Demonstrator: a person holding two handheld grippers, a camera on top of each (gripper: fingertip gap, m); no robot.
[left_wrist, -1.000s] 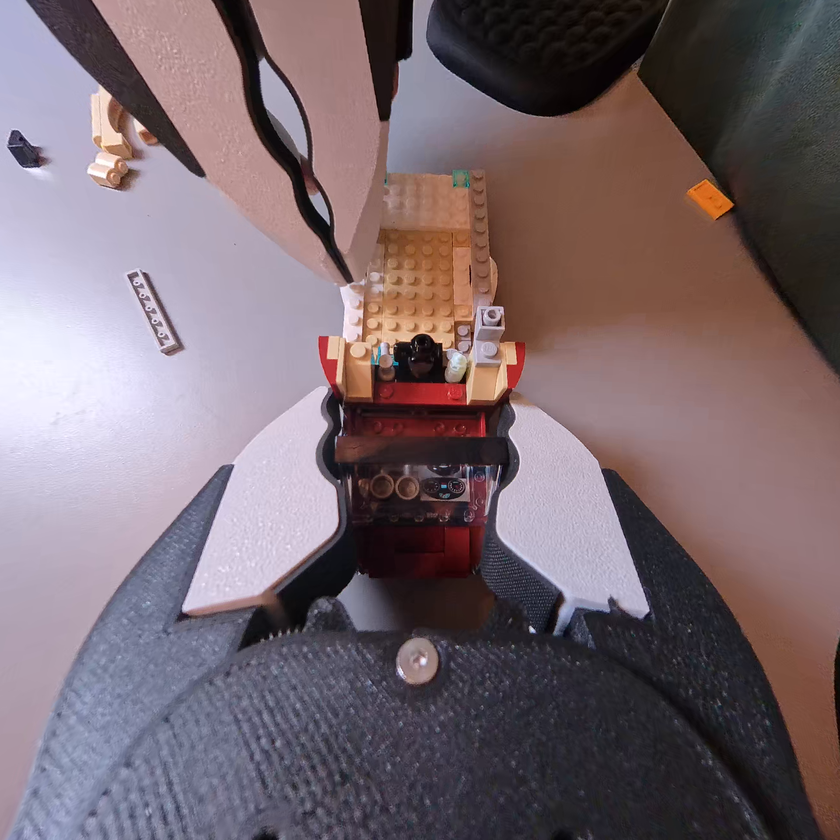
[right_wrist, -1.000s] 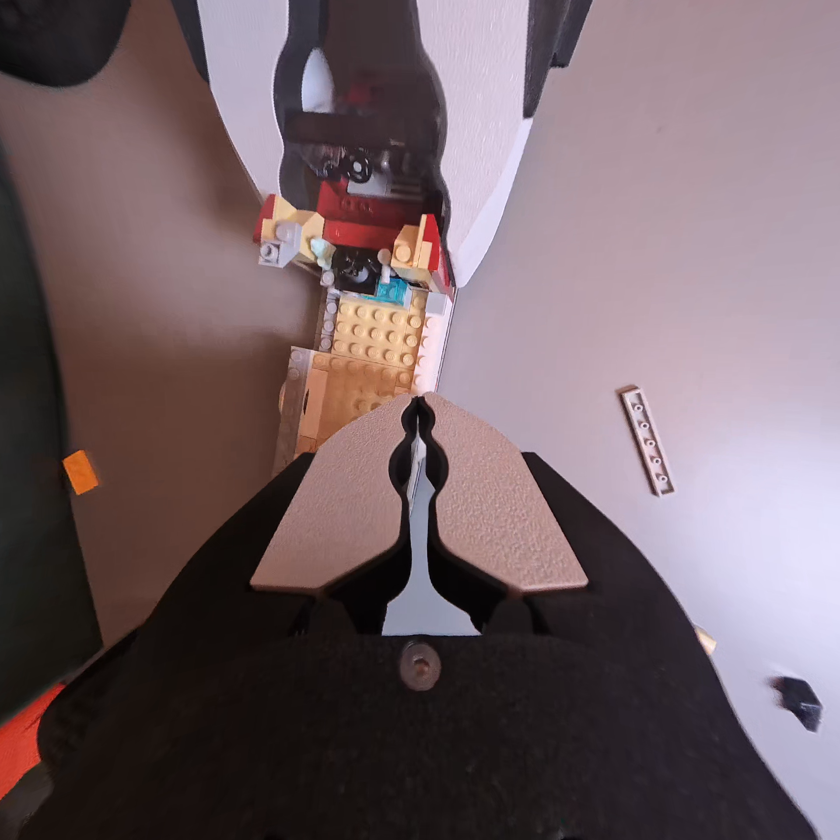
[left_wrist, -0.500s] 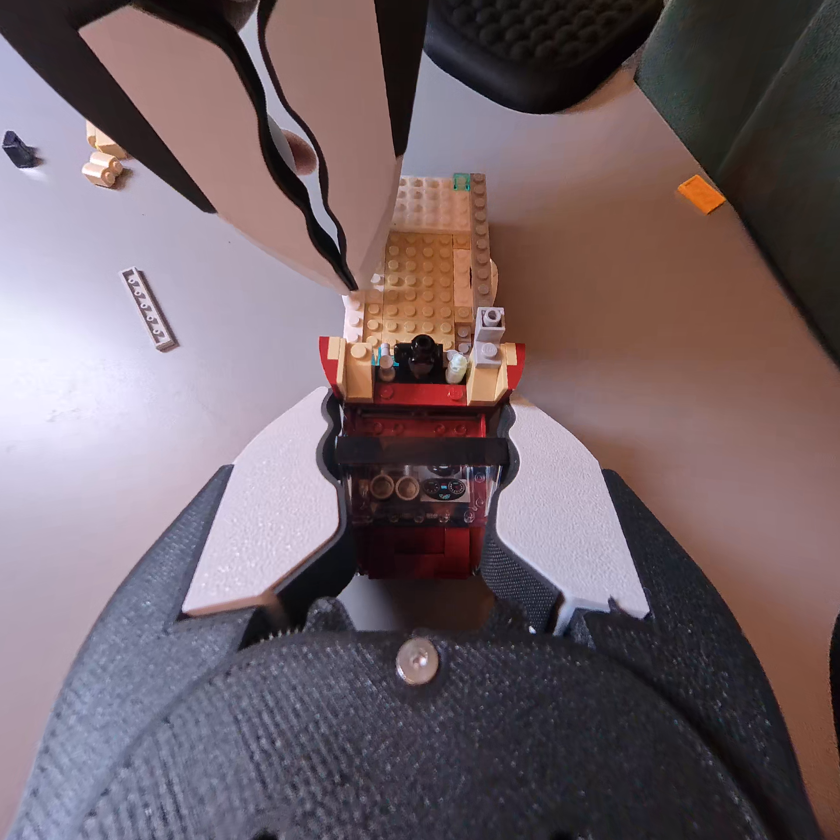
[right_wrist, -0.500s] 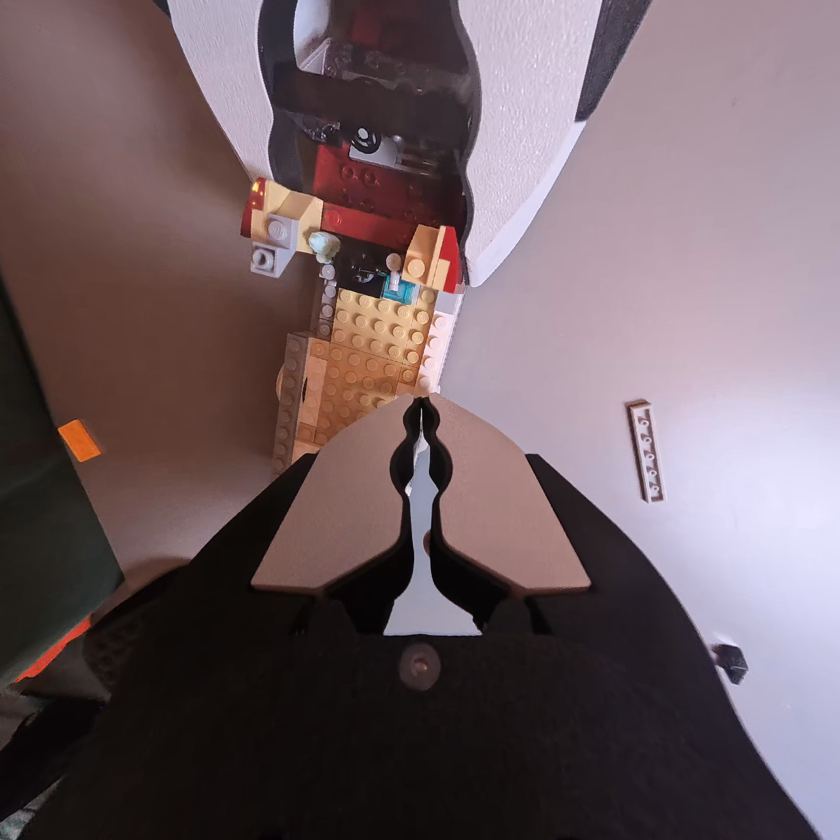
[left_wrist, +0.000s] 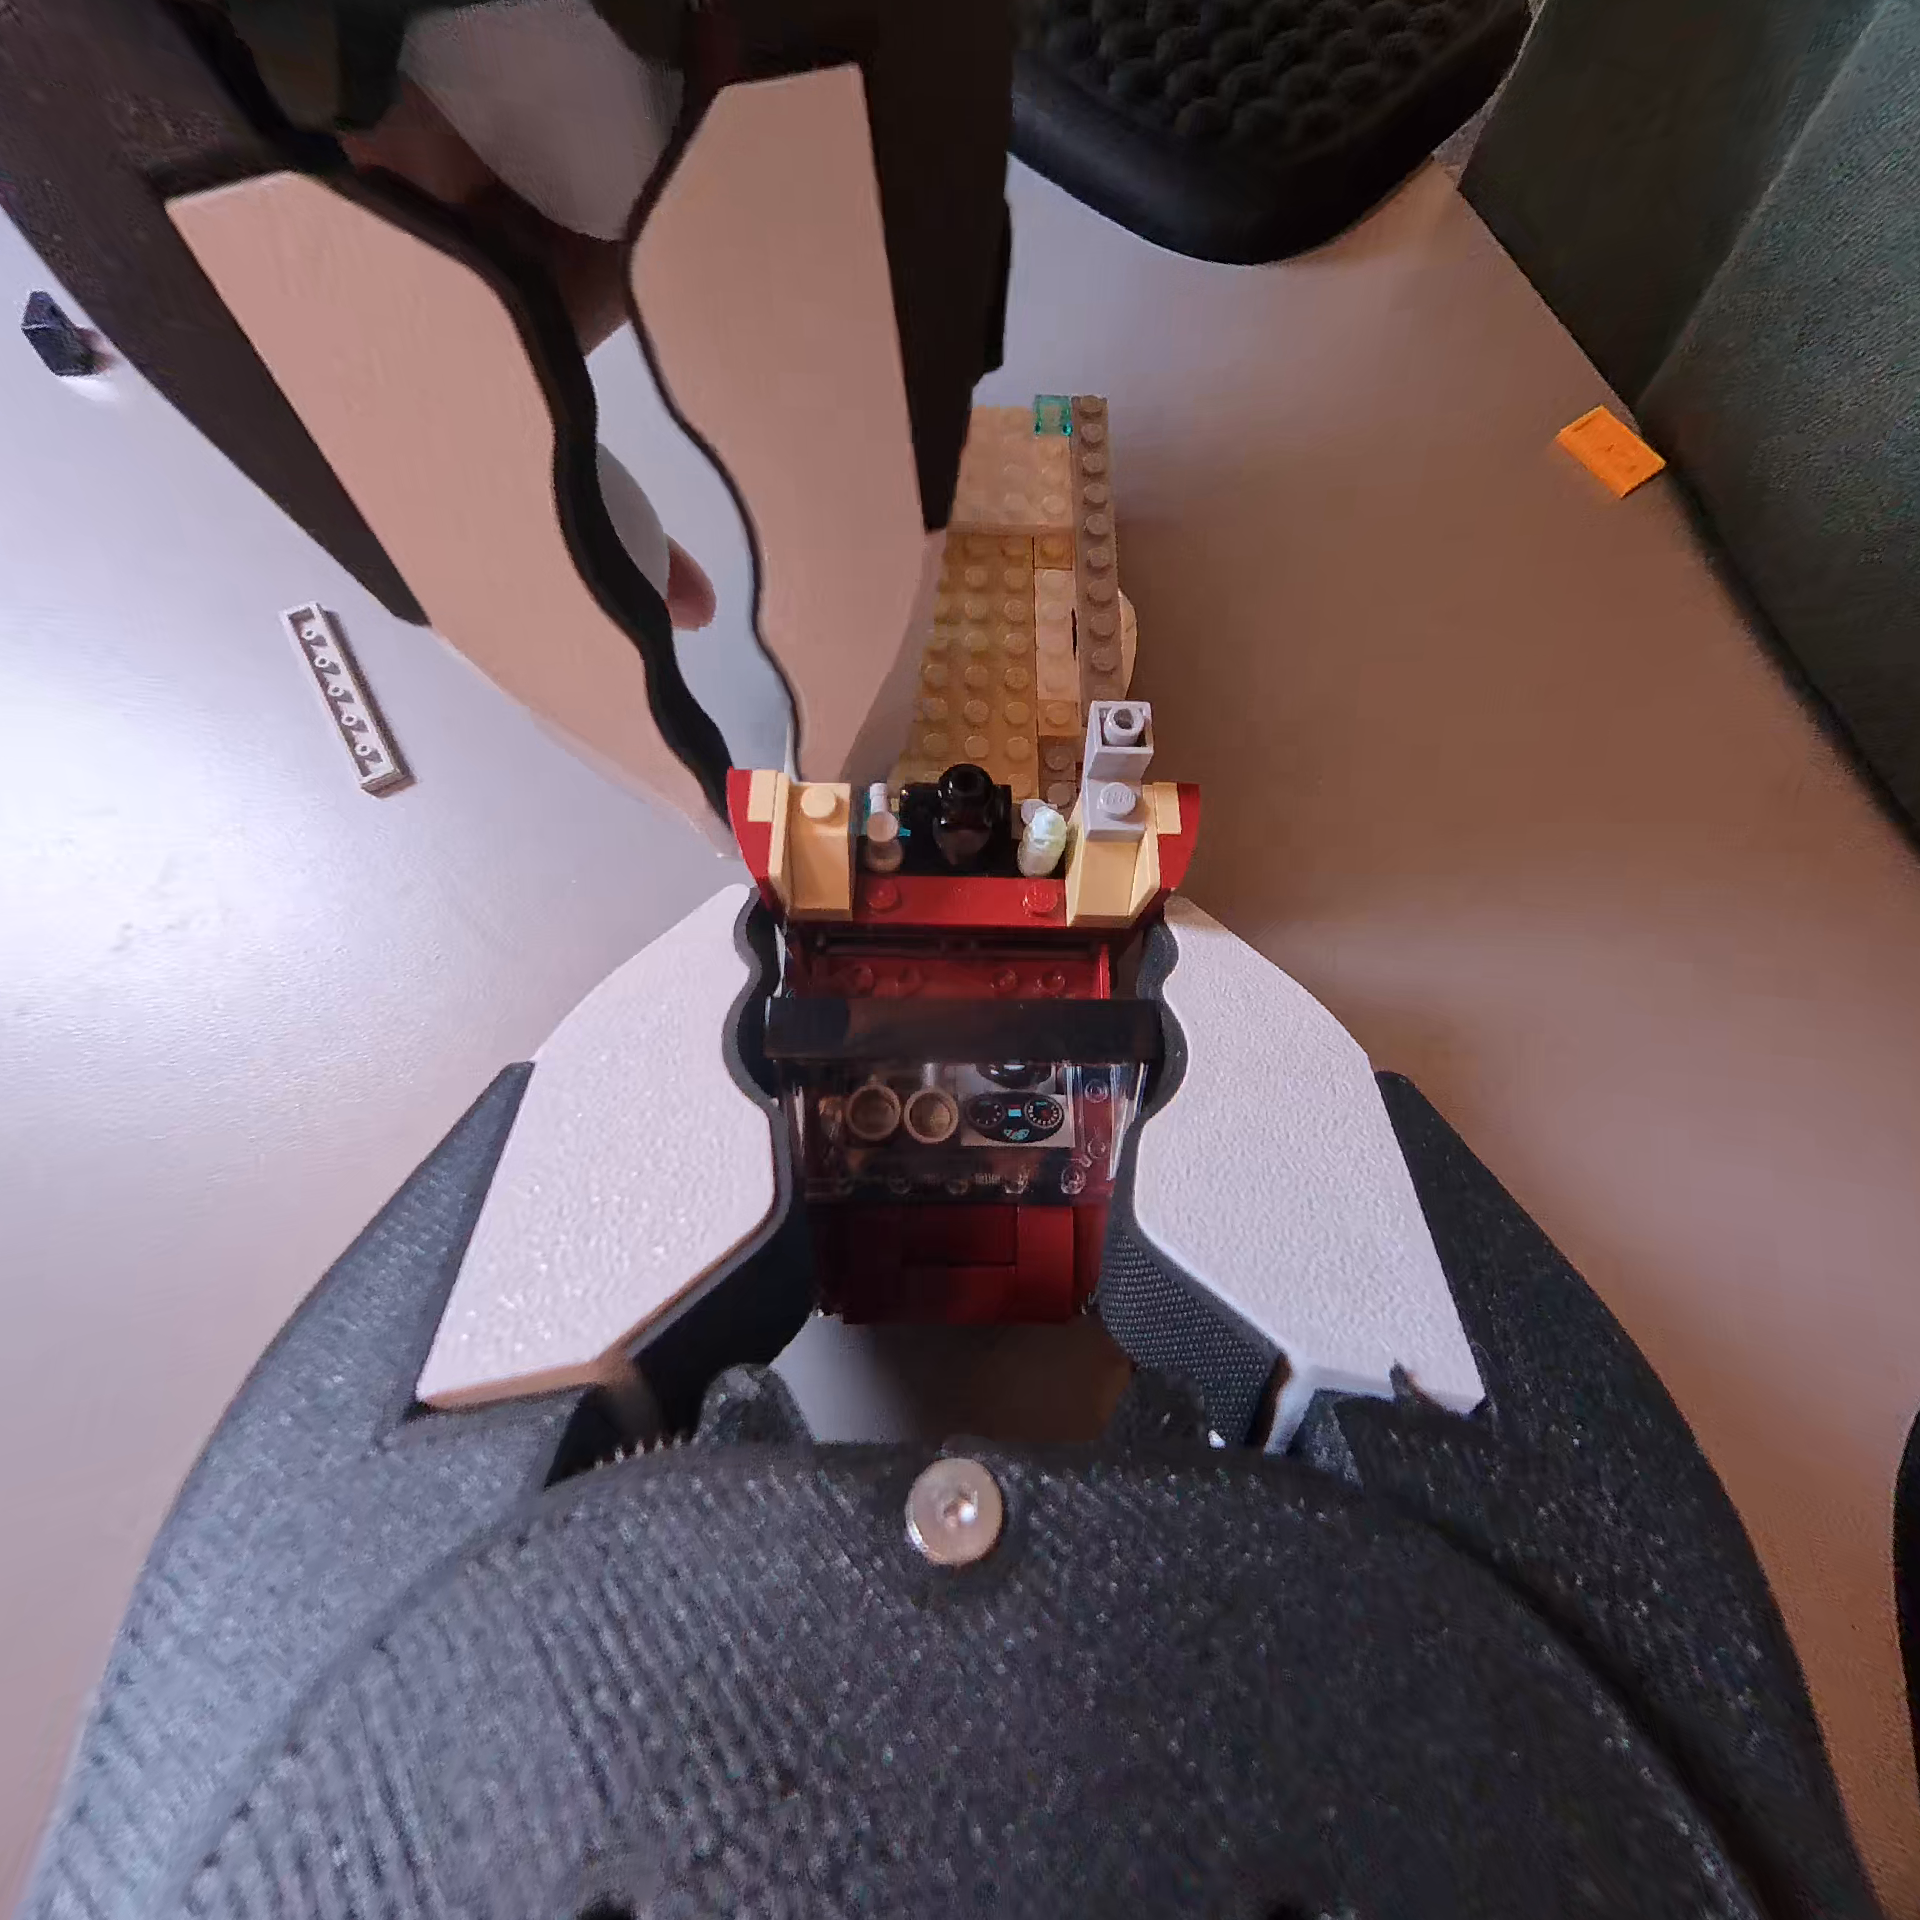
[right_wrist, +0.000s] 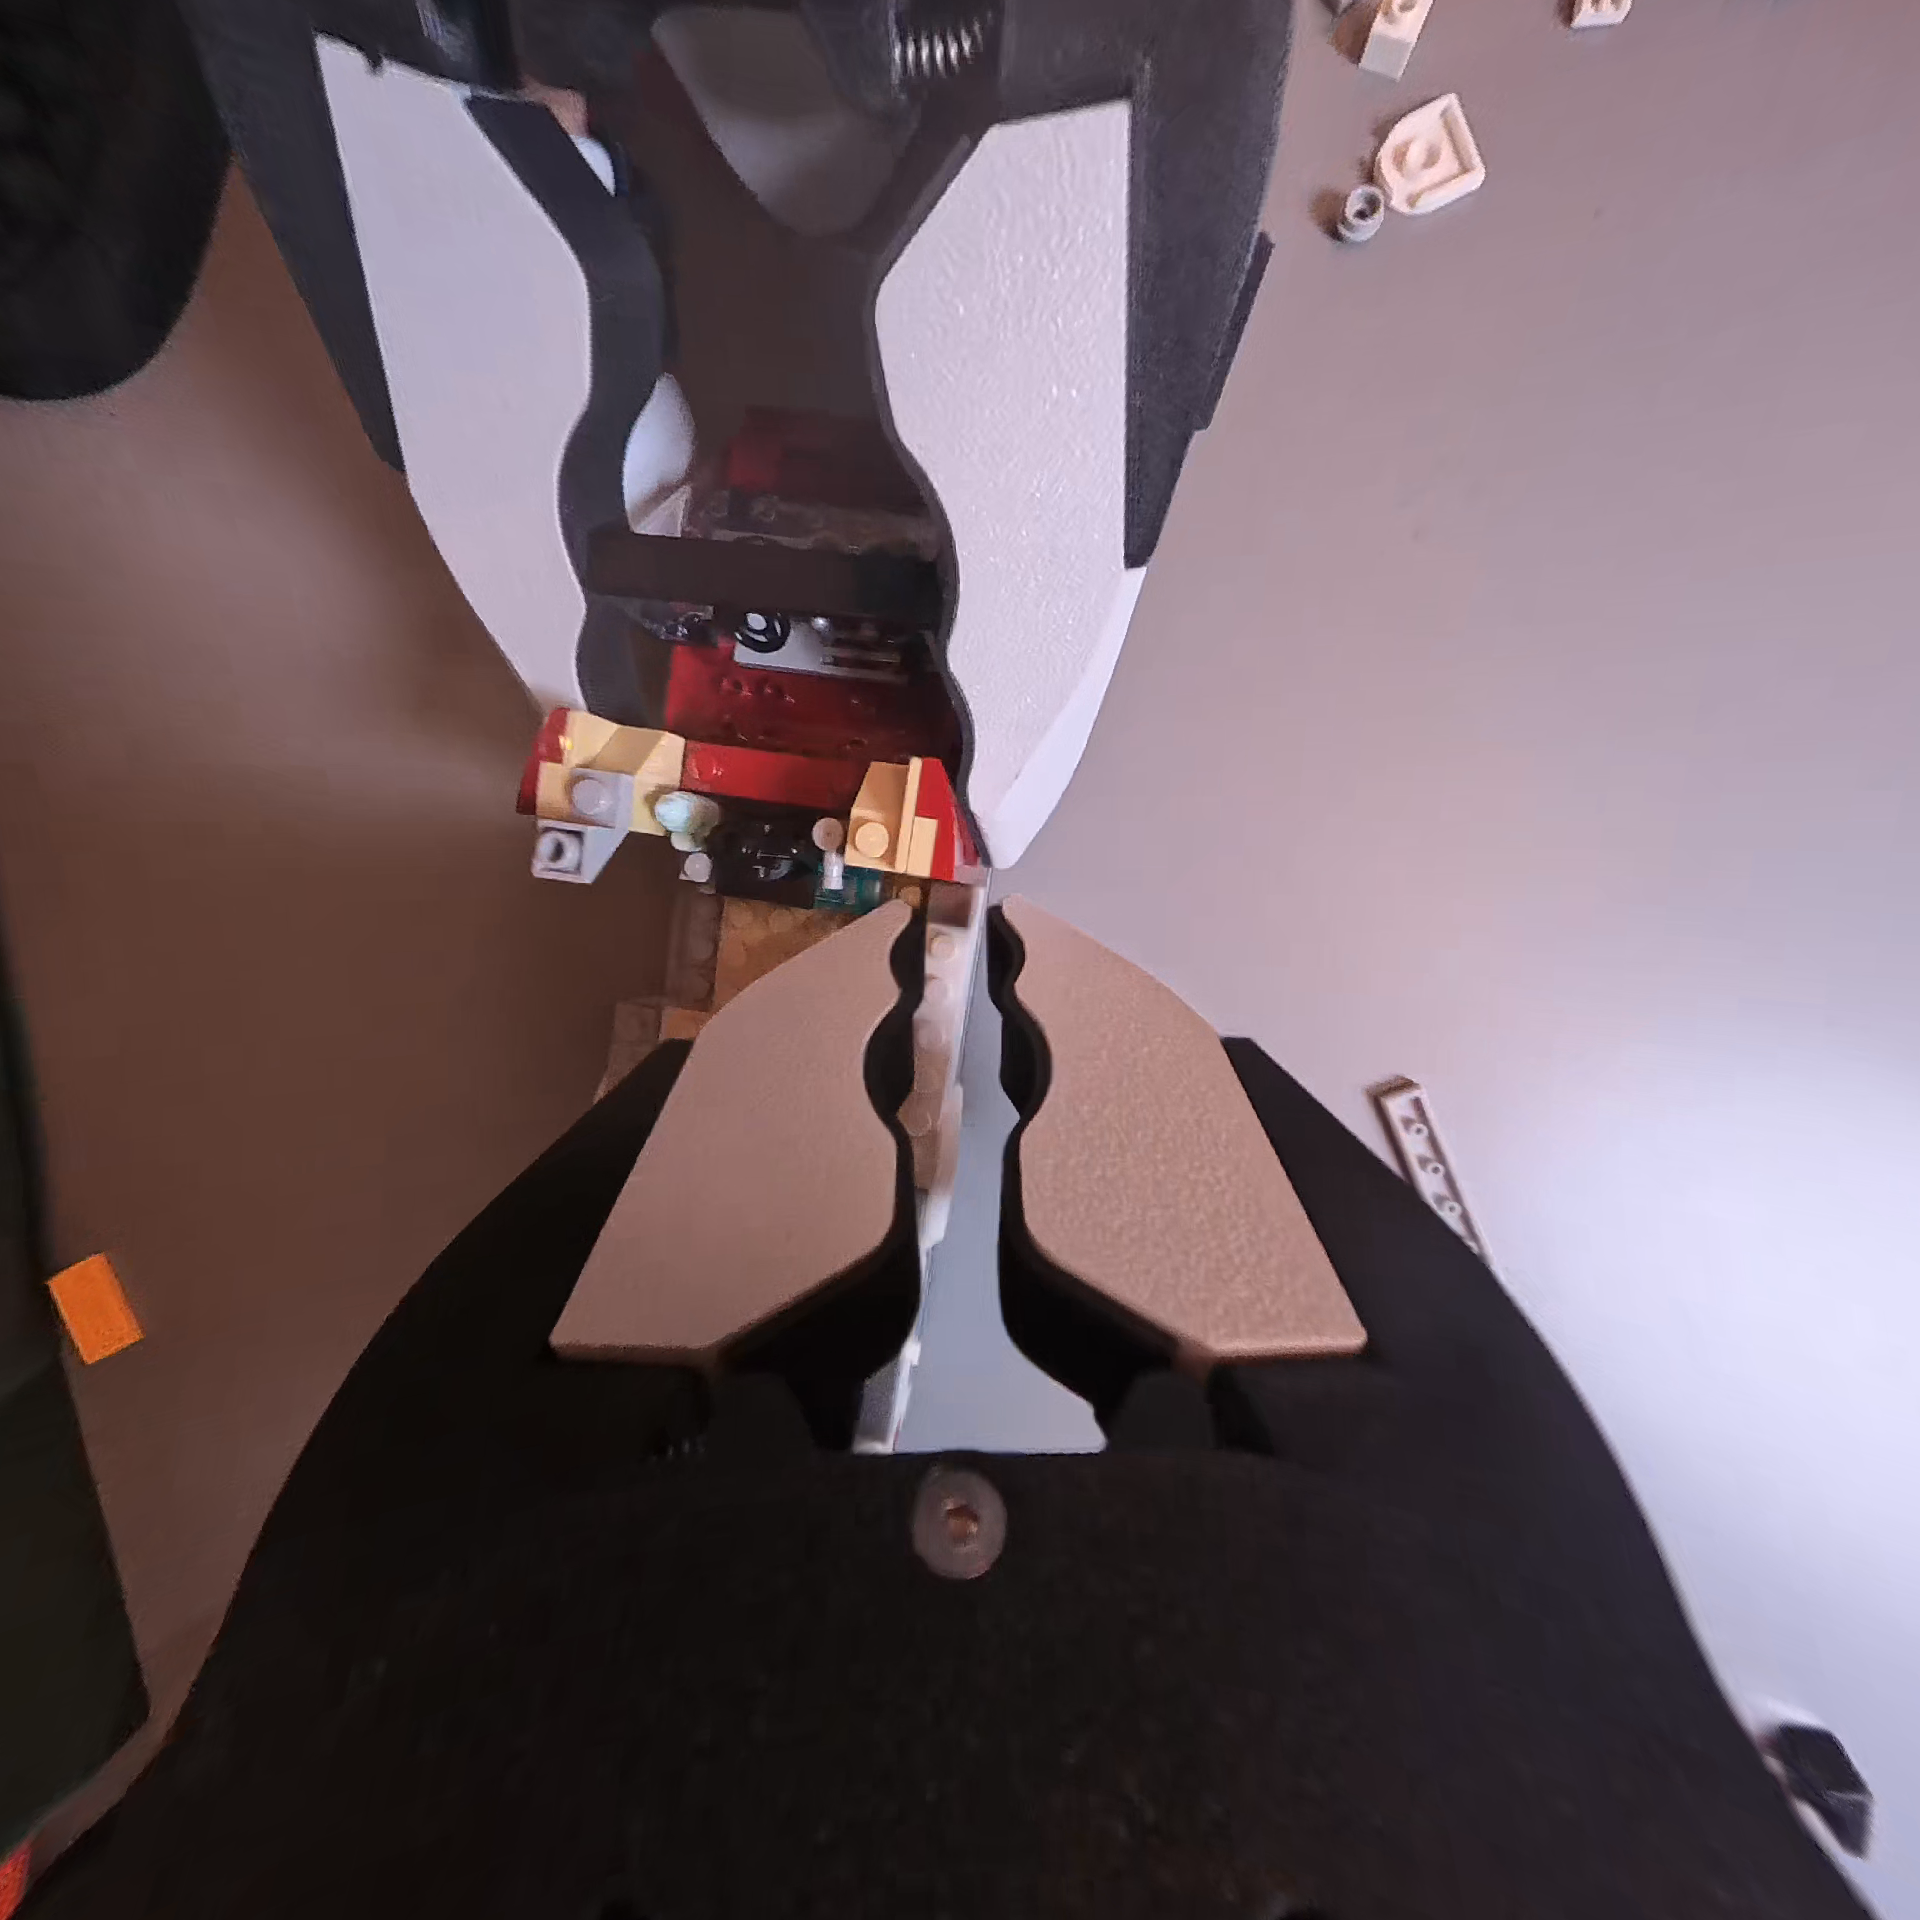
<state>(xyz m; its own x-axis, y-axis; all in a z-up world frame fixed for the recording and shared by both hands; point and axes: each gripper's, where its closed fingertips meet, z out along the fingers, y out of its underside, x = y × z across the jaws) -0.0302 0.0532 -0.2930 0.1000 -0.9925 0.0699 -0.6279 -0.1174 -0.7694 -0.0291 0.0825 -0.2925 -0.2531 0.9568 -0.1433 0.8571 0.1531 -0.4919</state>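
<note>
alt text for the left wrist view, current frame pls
The left tongs, white-fingered, clamp the dark red cab end of a brick-built truck on a grey table. The tan-fingered right tongs, slightly parted, reach down at the left edge of its tan studded bed. A loose grey plate and orange tile lie nearby.

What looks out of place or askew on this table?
Mainly stray bricks: a grey studded strip, an orange tile and small tan pieces lie loose around the brick vehicle. The vehicle itself looks square in the left gripper.

Brick model (right_wrist: 790, 769) partly behind fingers (right_wrist: 758, 1122)
</note>
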